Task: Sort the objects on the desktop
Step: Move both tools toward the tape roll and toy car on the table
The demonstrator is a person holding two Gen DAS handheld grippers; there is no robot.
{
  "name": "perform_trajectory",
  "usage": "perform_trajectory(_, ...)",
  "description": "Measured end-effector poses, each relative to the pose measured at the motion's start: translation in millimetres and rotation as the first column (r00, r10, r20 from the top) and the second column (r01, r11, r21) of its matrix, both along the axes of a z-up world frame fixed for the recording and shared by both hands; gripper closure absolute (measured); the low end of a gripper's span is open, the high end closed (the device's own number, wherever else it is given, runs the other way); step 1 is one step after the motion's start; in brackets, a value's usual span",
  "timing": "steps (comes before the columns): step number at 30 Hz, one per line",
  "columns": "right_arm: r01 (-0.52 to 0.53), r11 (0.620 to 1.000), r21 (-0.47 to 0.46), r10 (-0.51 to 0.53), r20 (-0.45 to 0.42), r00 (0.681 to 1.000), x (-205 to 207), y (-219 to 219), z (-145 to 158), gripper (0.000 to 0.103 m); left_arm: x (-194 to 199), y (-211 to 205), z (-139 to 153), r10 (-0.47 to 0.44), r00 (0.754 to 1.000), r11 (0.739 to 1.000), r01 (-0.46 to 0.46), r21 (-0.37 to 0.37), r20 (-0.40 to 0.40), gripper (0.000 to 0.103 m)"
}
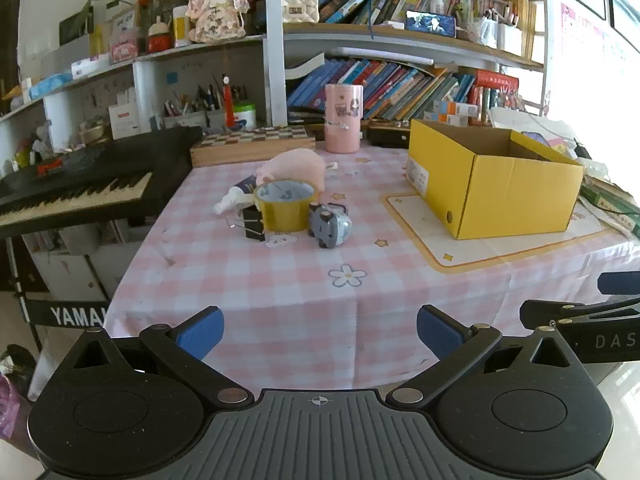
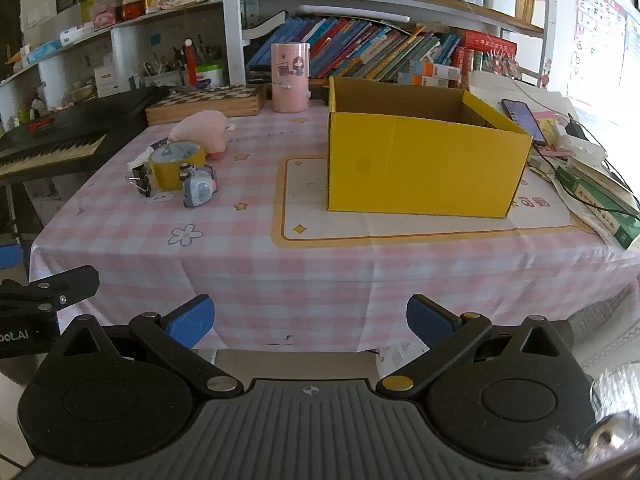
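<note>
Both our left gripper (image 1: 318, 332) and right gripper (image 2: 310, 316) were spread wide with nothing in them, hanging off the near table edge, while the stuff to sort sat bunched at the far left: binder clip (image 1: 255, 222), yellow tape roll (image 1: 286, 204), little grey toy (image 1: 330, 224), pink plush (image 1: 298, 166) behind, and the yellow box (image 2: 424, 164) to the right. Our worry was that everything's packed so tight that grabbing one piece could've knocked its neighbours, and the tape might roll. The white tube (image 1: 236, 196) was half hidden, and we couldn't see the box's floor.

Daylight floods from right, window side blown out; fisheye bends edges; shelves sharp, shadows soft, colours slightly washed.
</note>
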State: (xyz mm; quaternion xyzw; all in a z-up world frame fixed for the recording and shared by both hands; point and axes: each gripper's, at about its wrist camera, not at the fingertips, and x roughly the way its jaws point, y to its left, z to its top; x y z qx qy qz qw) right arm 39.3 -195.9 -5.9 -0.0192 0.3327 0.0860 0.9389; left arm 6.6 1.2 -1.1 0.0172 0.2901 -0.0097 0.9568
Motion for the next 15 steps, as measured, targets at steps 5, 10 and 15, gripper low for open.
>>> perform_trajectory(5, -0.024, 1.000, 0.005, 0.024, -0.003, 1.000, 1.6, 3.7, 0.1, 0.000, 0.4, 4.3, -0.1, 0.018, 1.000, 1.000, -0.018, -0.004, 0.003, 0.000)
perform_trajectory(10, -0.042, 0.999, 0.014, 0.042, -0.013, 0.999, 4.5, 7.2, 0.3, 0.000, 2.3, 8.7, -0.4, 0.033, 0.999, 0.999, -0.033, -0.004, 0.001, 0.000)
perform_trajectory(15, -0.056, 0.998, 0.011, 0.056, -0.026, 0.998, 7.7, 13.1, -1.0, 0.000, 2.8, 10.0, 0.0, 0.024, 1.000, 1.000, -0.024, 0.008, 0.004, 0.000)
